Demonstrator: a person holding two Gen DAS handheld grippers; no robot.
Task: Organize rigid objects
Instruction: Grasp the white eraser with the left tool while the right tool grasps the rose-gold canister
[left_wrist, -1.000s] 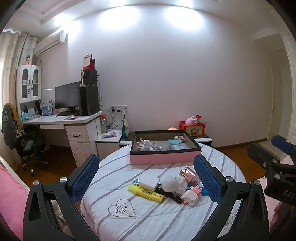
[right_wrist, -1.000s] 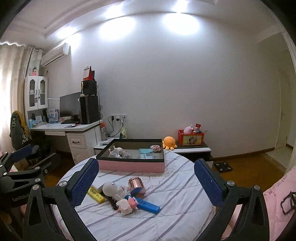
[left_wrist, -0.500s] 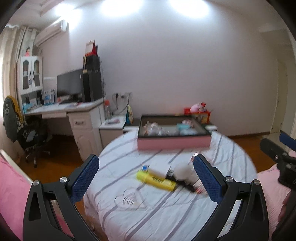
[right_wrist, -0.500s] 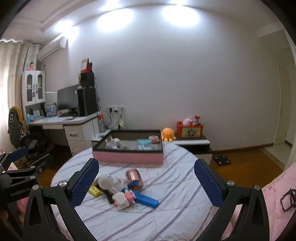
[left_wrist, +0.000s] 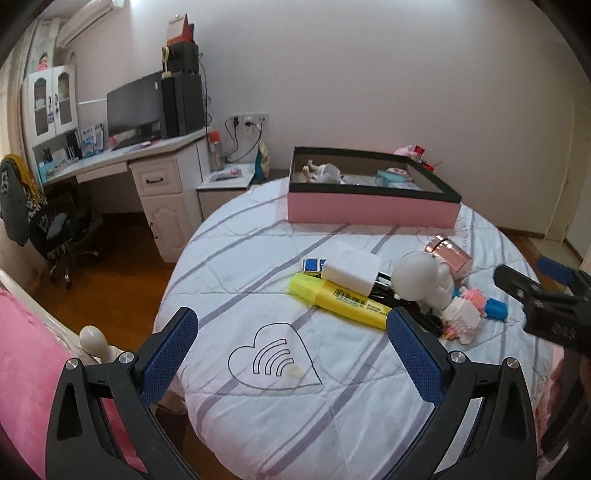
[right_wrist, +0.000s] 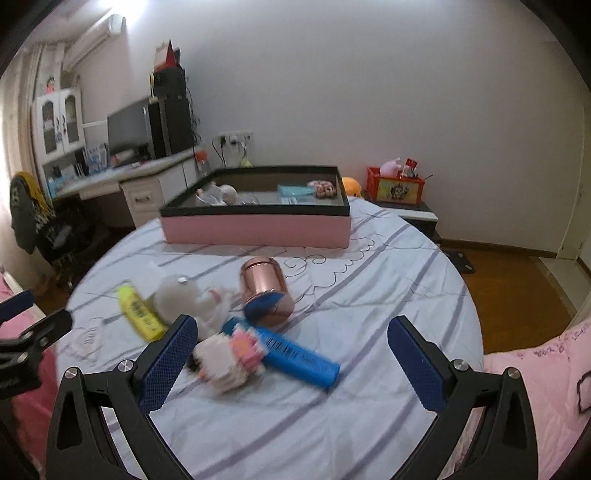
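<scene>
Near table's (left_wrist: 258, 424) front edge, both claws (left_wrist: 293, 354) (right_wrist: 291, 363) gaping, holding nothing.

A yellow highlighter (left_wrist: 341, 300) and rose-gold tin (right_wrist: 266, 290) lie on the white, grey-striped bedspread (left_wrist: 332, 398).

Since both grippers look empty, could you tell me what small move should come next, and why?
Probably ease the left gripper forward and down toward the yellow highlighter. Both grippers are open and hold nothing, the right gripper included. The highlighter lies nearest on the striped bed cover, at the edge of the pile, and the pink box behind has room.
</scene>
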